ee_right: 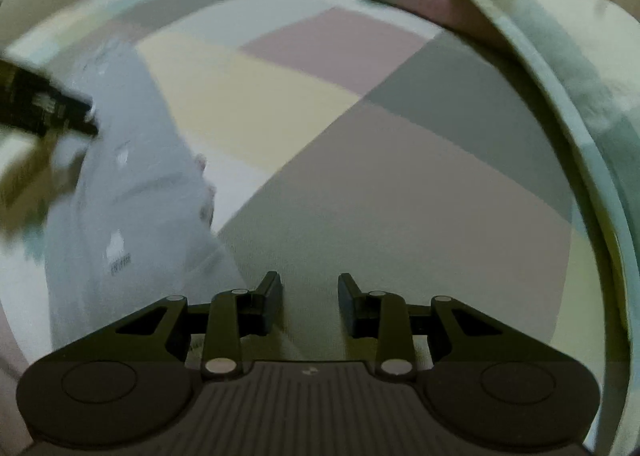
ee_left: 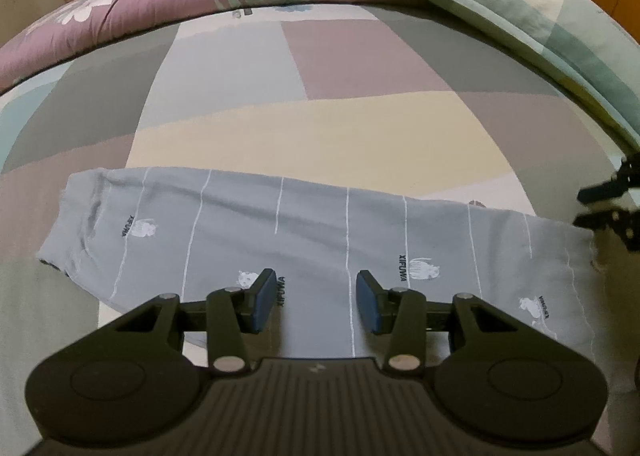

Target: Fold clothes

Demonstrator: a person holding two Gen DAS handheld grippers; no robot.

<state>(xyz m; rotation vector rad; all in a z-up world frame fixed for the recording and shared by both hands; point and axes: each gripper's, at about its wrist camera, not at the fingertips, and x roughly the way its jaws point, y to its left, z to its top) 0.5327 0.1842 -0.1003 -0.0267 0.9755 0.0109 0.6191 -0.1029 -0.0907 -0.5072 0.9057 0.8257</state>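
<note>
Only one garment (ee_left: 312,240), grey with thin white stripes, lies flat across the bed (ee_left: 320,128). From left to right, the left gripper (ee_left: 316,302) hovers over its near edge, jaws partly apart and empty; the right gripper (ee_right: 310,304) hangs beyond its right end, likewise parted and holding nothing.

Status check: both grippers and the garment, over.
Left hand-held gripper open above the grey garment, holding nothing. Right hand-held gripper open over the bedsheet, beside the garment. Nothing in the way.
</note>
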